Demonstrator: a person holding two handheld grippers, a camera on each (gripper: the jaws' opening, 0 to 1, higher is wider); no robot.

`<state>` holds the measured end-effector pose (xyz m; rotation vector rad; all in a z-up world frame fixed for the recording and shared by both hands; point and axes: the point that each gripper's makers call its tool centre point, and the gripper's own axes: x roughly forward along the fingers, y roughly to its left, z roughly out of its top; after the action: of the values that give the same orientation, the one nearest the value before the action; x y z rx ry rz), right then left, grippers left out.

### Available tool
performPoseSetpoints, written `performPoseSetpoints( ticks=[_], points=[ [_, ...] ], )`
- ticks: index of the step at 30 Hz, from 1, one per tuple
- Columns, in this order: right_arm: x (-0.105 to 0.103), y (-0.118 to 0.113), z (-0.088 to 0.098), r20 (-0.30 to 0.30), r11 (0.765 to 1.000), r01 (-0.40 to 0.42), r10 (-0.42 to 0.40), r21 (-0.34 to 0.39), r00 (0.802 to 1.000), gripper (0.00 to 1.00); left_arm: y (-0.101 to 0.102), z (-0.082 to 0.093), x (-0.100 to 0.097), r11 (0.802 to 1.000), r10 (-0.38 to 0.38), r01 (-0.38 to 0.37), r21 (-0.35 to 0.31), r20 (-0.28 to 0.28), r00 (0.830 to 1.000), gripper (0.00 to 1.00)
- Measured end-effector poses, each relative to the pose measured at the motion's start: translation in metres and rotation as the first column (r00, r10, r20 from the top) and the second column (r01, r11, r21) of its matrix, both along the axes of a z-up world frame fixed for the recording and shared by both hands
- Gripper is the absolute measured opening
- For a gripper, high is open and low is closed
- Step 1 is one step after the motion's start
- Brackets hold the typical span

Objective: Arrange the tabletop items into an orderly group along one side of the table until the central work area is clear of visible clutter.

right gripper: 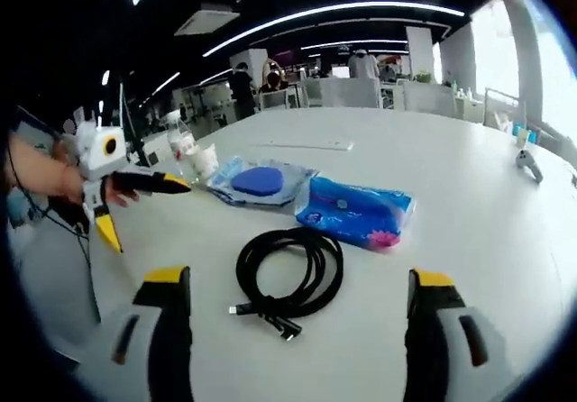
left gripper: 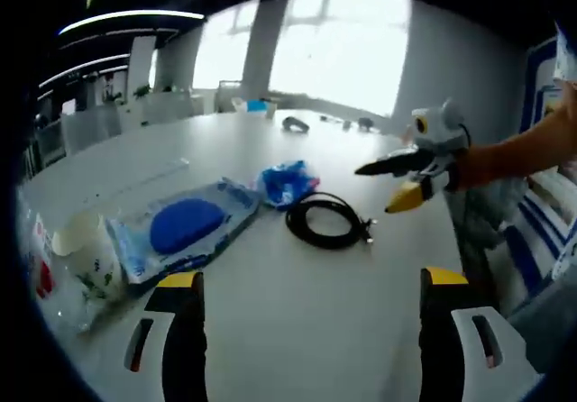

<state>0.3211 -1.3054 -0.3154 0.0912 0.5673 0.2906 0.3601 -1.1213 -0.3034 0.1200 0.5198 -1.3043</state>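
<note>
The coiled black cable (right gripper: 290, 280) lies on the white table (right gripper: 469, 195) between the right gripper (right gripper: 302, 343)'s spread jaws, just ahead of them. Beyond it sit a blue packet (right gripper: 354, 211) and a clear pack with a blue sponge (right gripper: 257, 181). The left gripper (left gripper: 311, 330) hangs open and empty nearer the sponge pack (left gripper: 185, 226), cable (left gripper: 326, 220) well ahead
</note>
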Motion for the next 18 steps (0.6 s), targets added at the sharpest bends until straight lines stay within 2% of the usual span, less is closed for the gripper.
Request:
performPoseSetpoints(
  ticks=[5, 7, 9, 11, 14, 15, 18],
  points=[
    [-0.013, 0.003, 0.002, -0.002, 1.000, -0.002, 0.002, -0.006, 1.000, 1.00, 0.033, 0.009, -0.002, 0.999, 0.043, -0.042, -0.007, 0.030, 0.999, 0.97],
    [-0.017, 0.003, 0.007, 0.022, 1.000, 0.001, -0.001, -0.001, 1.000, 1.00, 0.045, 0.016, -0.002, 0.998, 0.066, -0.065, -0.028, 0.038, 0.997, 0.97],
    [-0.021, 0.004, 0.010, 0.026, 1.000, 0.006, -0.006, 0.002, 1.000, 1.00, 0.058, 0.016, -0.002, 0.996, 0.085, -0.085, -0.017, 0.040, 0.996, 0.97],
    [-0.025, 0.007, 0.013, 0.032, 1.000, 0.001, -0.002, 0.005, 0.999, 1.00, 0.066, 0.020, -0.005, 0.995, 0.094, -0.093, -0.033, 0.045, 0.995, 0.97],
    [-0.031, 0.011, 0.020, 0.056, 1.000, -0.011, 0.012, -0.017, 0.998, 1.00, 0.083, 0.017, -0.012, 0.995, 0.104, -0.104, -0.006, 0.042, 0.994, 0.97],
    [-0.034, 0.012, 0.022, 0.058, 1.000, -0.011, 0.012, -0.013, 0.998, 1.00, 0.090, 0.019, -0.015, 0.994, 0.113, -0.112, -0.021, 0.044, 0.993, 0.97],
    [-0.042, 0.016, 0.028, 0.072, 1.000, -0.013, 0.014, -0.014, 0.997, 1.00, 0.108, 0.020, -0.022, 0.992, 0.129, -0.128, -0.012, 0.043, 0.991, 0.97]
  ],
)
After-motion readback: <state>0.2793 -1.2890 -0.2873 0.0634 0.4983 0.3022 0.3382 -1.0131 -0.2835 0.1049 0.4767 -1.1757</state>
